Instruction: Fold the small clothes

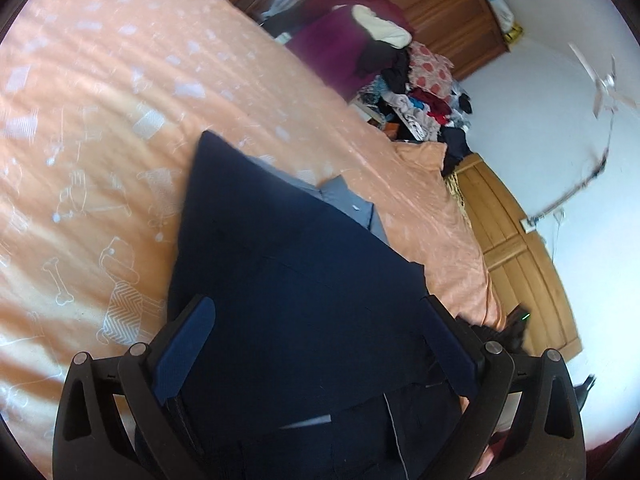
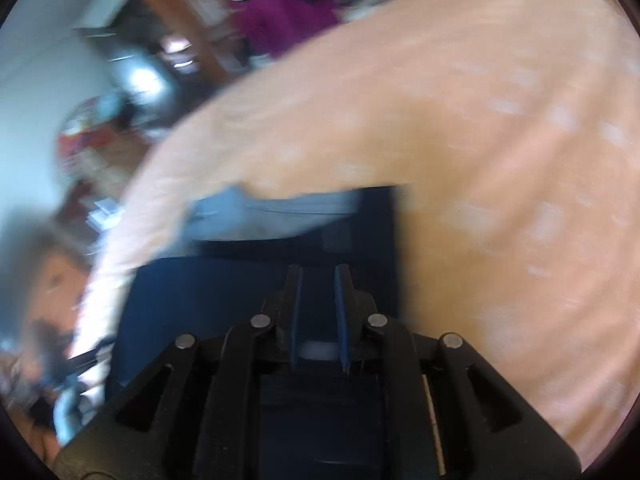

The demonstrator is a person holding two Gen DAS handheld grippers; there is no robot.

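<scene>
A navy garment (image 1: 288,260) lies spread on the peach bedsheet (image 1: 100,120), its far corner pointing away from me. It partly covers a grey-blue garment (image 1: 348,200). My left gripper (image 1: 318,340) is open wide, and the navy cloth fills the space between its blue-padded fingers (image 1: 188,344) and runs back over its base. In the blurred right wrist view, my right gripper (image 2: 319,304) has its fingers close together with the navy garment (image 2: 240,280) pinched between them. The grey-blue garment (image 2: 280,212) shows just beyond, on the sheet (image 2: 500,160).
A heap of mixed clothes (image 1: 416,92) and a maroon bundle (image 1: 332,40) sit past the far end of the bed. A wooden bed frame (image 1: 516,240) borders the right side and a wooden wardrobe (image 1: 440,0) stands behind. Bare sheet stretches to the left.
</scene>
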